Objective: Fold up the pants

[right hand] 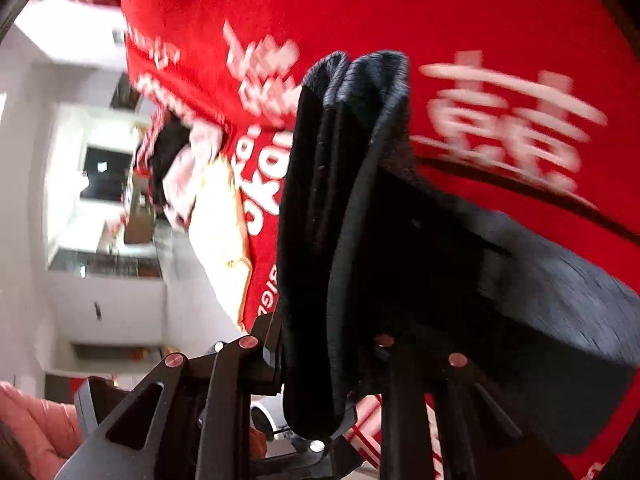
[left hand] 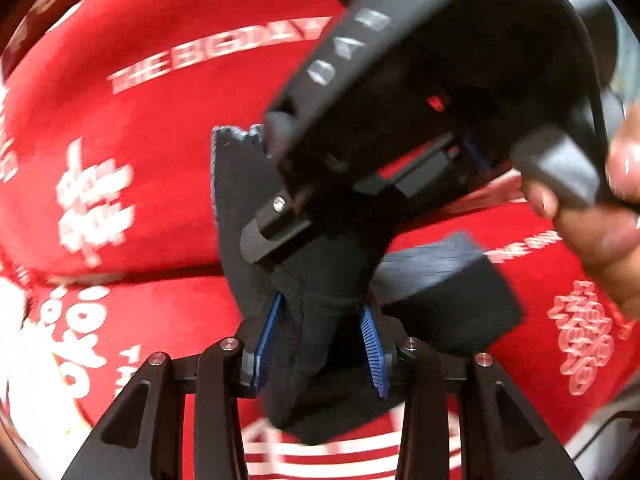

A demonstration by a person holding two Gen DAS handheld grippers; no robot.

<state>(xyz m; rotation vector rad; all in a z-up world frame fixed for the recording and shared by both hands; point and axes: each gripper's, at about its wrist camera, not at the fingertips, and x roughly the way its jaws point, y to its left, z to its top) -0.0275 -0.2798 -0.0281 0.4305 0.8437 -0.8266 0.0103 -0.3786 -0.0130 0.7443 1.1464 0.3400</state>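
The black pants (left hand: pixel 320 320) hang bunched in the air over the red printed cloth (left hand: pixel 160 160). My left gripper (left hand: pixel 322 344) has its blue pads (left hand: pixel 266 340) on either side of a thick fold of the pants, with a gap showing beside the cloth. My right gripper (left hand: pixel 280 220) comes in from the upper right, gripping the same garment higher up. In the right wrist view the pants (right hand: pixel 344 220) fill the space between my right gripper's fingers (right hand: pixel 328 380) and stand up as a folded edge.
A red cloth with white lettering (right hand: pixel 440 20) covers the surface under both grippers. A person's hand (left hand: pixel 608 216) holds the right gripper's handle. White walls and shelves (right hand: pixel 80 200) show to the left, and a pink sleeve (right hand: pixel 36 428) at the lower left.
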